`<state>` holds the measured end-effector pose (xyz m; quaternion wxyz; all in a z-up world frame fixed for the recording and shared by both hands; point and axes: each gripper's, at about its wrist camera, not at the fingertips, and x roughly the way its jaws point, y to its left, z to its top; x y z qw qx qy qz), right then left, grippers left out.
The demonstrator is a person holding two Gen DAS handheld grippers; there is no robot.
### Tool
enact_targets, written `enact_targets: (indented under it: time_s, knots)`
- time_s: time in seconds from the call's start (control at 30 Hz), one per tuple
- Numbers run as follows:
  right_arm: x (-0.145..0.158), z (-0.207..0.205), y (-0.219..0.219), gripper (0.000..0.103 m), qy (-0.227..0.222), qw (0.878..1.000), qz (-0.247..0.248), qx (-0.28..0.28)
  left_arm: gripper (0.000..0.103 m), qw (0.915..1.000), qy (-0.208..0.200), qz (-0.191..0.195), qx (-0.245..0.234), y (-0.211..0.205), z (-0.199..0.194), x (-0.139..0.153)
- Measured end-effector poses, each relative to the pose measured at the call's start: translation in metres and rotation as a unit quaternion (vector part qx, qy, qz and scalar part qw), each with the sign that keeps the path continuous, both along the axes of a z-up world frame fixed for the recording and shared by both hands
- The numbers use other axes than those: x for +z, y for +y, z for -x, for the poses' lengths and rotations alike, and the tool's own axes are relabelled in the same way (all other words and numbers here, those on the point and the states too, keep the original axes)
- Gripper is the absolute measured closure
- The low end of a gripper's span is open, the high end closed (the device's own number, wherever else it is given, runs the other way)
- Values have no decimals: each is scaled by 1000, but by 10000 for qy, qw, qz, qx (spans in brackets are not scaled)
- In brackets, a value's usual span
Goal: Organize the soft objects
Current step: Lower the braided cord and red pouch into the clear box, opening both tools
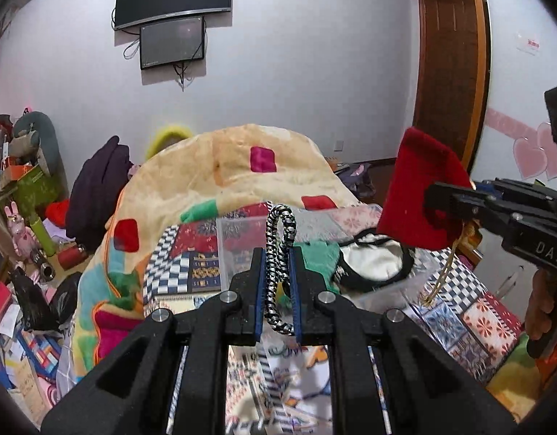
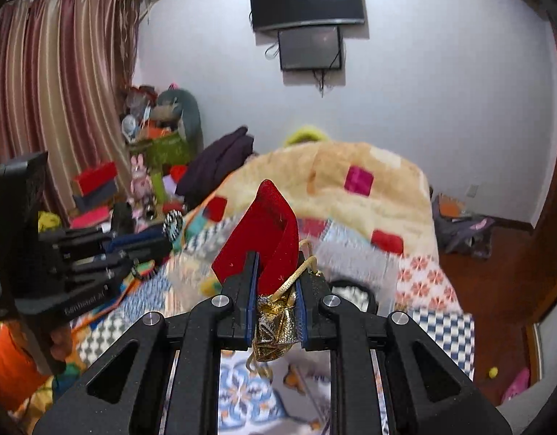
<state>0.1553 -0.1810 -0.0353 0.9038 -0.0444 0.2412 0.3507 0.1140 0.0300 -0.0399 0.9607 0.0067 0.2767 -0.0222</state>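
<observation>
**A:** While your left gripper (image 1: pixel 278 275) pinches the black-and-white scrunchie (image 1: pixel 280 250), its loop standing upright between the jaws, where's the clear bin (image 1: pixel 242 250)?

**B:** Straight ahead and just below it on the bed.

**A:** And your right gripper (image 2: pixel 276 286)?

**B:** Clamped on the red pouch (image 2: pixel 260 232), held up off to the bin's right, so the left is nearer.

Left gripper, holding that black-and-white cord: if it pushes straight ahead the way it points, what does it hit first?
Probably the clear plastic bin on the bed, right beyond the left gripper and its striped cord. Depth is unclear; it might pass above the rim.
</observation>
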Motion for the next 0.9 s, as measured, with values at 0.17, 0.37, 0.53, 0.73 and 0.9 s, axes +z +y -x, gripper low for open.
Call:
enact_targets:
  time_s: [0.17,0.37,0.53,0.73,0.9]
  knots:
    - [6,-16,7,87,-80,9997,-154,-195,91,9999,67,-25,71,0,-22,-3]
    - [-15,-37,19,87,179,9993,16,-322,92,9994,328,-19,101,-4,-48,-21]
    - [-40,-53,23,87,513,9975,326,-362,91,9985,545,-86,40,-14,-62,-38]
    - [-63,-66,27,86,797,9931,732,-443,91,9966,764,-307,35,-25,-75,-56]
    - [-71,-69,26,84,848,9892,1052,-574,83,9954,912,-294,-12,-26,-79,-65]
